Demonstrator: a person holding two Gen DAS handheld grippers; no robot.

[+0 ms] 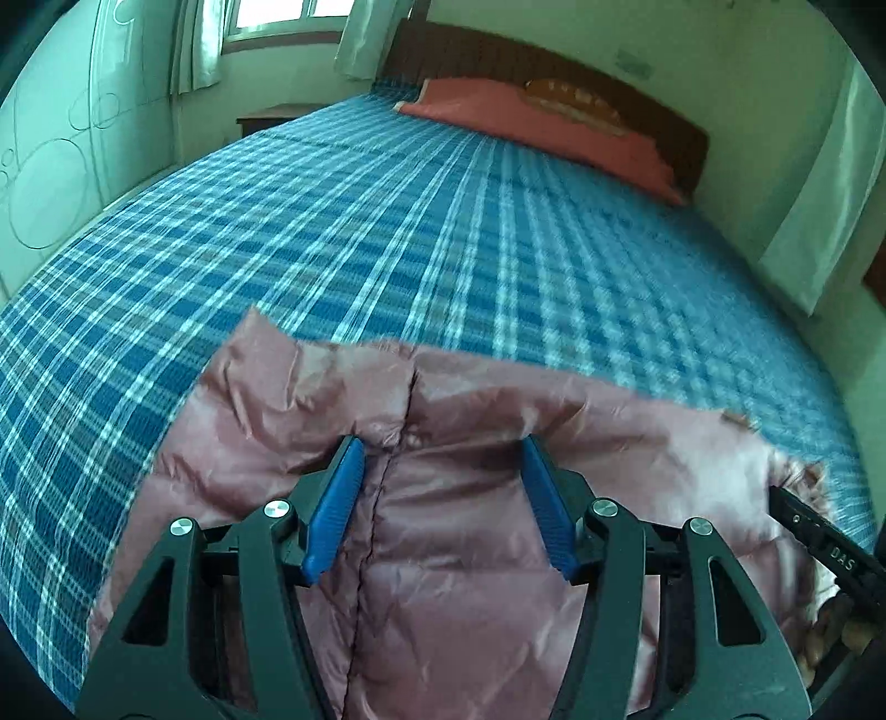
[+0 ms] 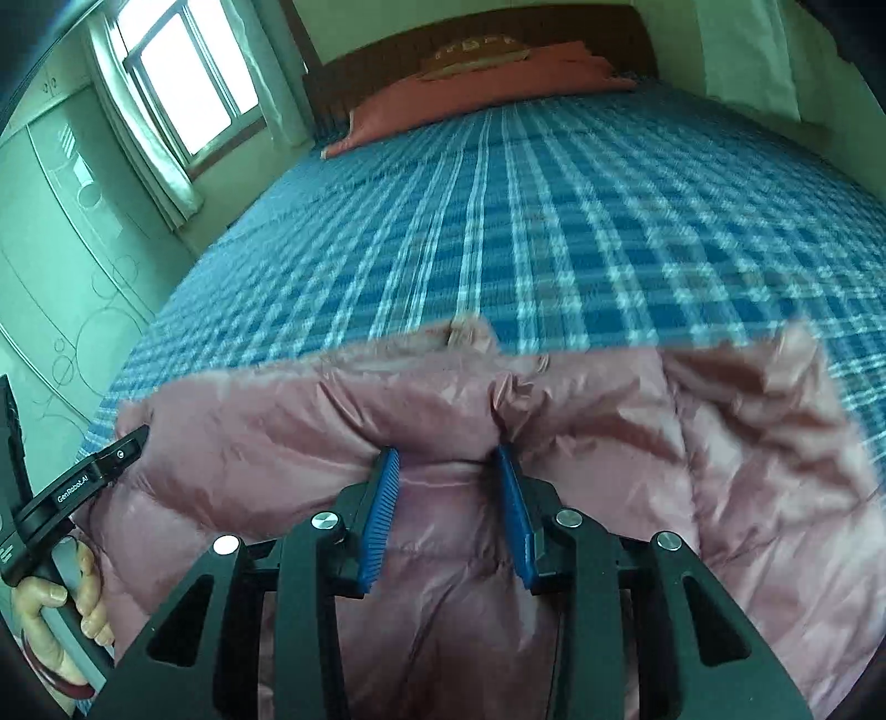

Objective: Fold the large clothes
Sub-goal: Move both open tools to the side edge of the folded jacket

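A puffy pink down jacket [image 1: 266,421] lies spread at the near end of the blue plaid bed [image 1: 387,232], with a seam running down its middle. My left gripper [image 1: 440,443] hovers over that seam with its blue pads wide apart and nothing pressed between them. In the right wrist view the jacket [image 2: 747,471] bunches into a thick fold between the pads of my right gripper [image 2: 446,454], which is shut on it. Fabric puckers around the fingertips [image 2: 501,459]. A fur-trimmed edge [image 1: 797,471] shows at the jacket's right side.
The plaid bed [image 2: 554,221] stretches away to a red pillow [image 2: 470,83] and a dark headboard [image 2: 482,27]. A pale wardrobe [image 2: 66,249] and a window [image 2: 183,72] stand on the left. A person's hand [image 2: 61,603] holds the left gripper's handle at the lower left.
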